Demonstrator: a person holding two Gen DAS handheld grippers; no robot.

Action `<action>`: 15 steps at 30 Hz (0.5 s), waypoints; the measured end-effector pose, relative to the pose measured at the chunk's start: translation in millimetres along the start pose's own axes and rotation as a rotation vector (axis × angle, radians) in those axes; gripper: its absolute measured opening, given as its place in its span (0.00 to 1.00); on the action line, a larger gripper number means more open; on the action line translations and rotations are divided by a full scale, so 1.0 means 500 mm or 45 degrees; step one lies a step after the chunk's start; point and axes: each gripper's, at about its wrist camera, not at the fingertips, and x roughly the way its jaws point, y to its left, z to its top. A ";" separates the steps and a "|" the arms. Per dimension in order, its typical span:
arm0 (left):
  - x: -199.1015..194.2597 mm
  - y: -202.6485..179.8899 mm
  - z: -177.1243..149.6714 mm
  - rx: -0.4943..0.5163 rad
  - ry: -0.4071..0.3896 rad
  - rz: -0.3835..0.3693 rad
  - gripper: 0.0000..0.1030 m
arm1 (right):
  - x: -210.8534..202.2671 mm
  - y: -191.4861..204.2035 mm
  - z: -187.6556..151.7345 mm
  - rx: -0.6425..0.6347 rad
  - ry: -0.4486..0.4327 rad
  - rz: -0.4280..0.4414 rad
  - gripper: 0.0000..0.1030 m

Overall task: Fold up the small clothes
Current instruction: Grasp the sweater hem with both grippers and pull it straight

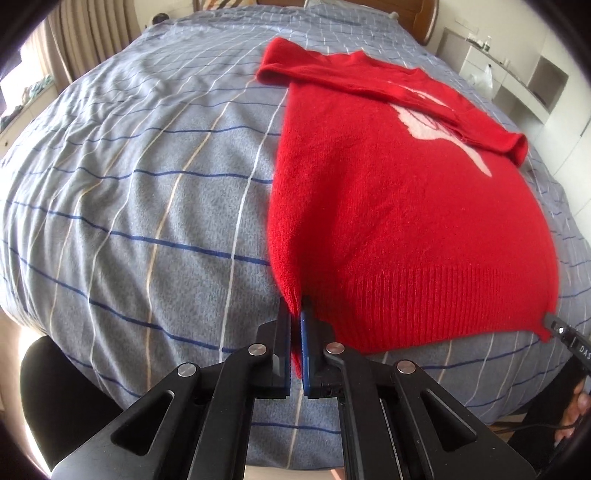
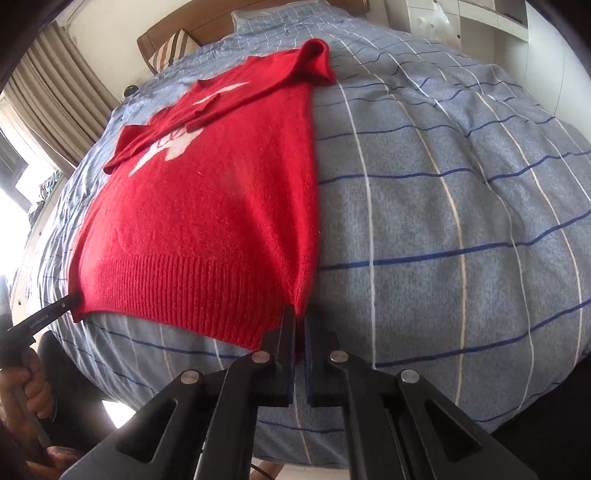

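Note:
A red knit sweater [image 1: 399, 206] with a white motif lies flat on the bed, both sleeves folded across its chest. It also shows in the right wrist view [image 2: 207, 214]. My left gripper [image 1: 295, 314] is shut on the sweater's near left hem corner. My right gripper [image 2: 300, 317] is shut on the near right hem corner. Each gripper's tip shows in the other view: the right one [image 1: 554, 322] at the hem's right end, the left one [image 2: 70, 301] at the hem's left end. The ribbed hem [image 1: 424, 310] stretches between them.
The bed [image 1: 147, 184] has a grey-blue cover with white and blue lines. A wooden headboard [image 2: 207, 26] and striped pillow [image 2: 173, 51] are at the far end. White shelves [image 1: 517, 74] stand to the right, curtains [image 2: 55, 92] to the left.

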 end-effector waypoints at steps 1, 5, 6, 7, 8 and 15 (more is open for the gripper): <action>0.002 -0.003 -0.001 0.011 -0.006 0.010 0.02 | 0.004 0.002 -0.001 -0.006 -0.003 -0.007 0.03; 0.008 -0.009 -0.002 0.028 -0.013 0.033 0.02 | 0.004 -0.003 -0.005 -0.007 -0.031 0.003 0.03; 0.008 -0.009 -0.004 0.028 -0.015 0.037 0.02 | 0.004 -0.004 -0.007 -0.011 -0.036 0.004 0.03; 0.006 -0.011 -0.006 0.028 -0.020 0.041 0.02 | 0.003 -0.003 -0.008 -0.016 -0.040 0.003 0.03; 0.006 -0.012 -0.007 0.034 -0.026 0.047 0.02 | 0.003 -0.003 -0.009 -0.021 -0.045 0.004 0.03; 0.005 -0.015 -0.014 0.054 -0.058 0.064 0.03 | 0.001 -0.003 -0.015 -0.026 -0.069 0.002 0.03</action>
